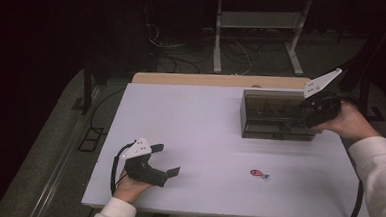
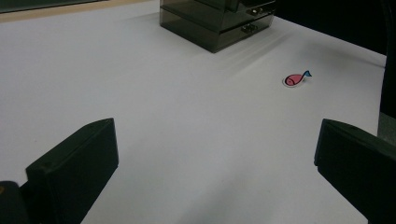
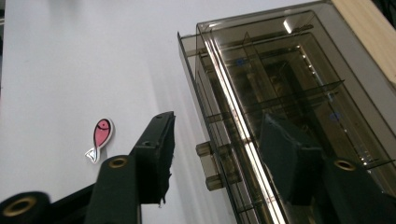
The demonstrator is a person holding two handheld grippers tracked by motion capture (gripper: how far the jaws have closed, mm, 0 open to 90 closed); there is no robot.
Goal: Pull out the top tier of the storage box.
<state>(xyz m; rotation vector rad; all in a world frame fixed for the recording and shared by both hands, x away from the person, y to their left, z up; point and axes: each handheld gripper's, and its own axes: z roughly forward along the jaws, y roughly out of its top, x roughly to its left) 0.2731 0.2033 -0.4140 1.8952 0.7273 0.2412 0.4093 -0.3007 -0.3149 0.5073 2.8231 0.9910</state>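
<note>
A smoky see-through drawer box [image 1: 273,117] stands at the table's back right. My right gripper [image 1: 307,116] hovers at its right end, open. In the right gripper view one jaw is in front of the box [image 3: 280,70] and the other above its top, with a small drawer handle [image 3: 212,165] between them; the right gripper [image 3: 219,144] touches nothing. A small pink fish figure [image 1: 258,173] lies flat on the table toward the front. My left gripper [image 1: 167,159] rests near the front left, open wide and empty; the fish [image 2: 295,79] lies well ahead of the left gripper [image 2: 217,149].
The white table [image 1: 190,123] has a wooden strip [image 1: 217,80] along its far edge. Beyond it are a metal stand's legs [image 1: 257,39] and cables on the floor. The box [image 2: 219,21] sits far ahead in the left gripper view.
</note>
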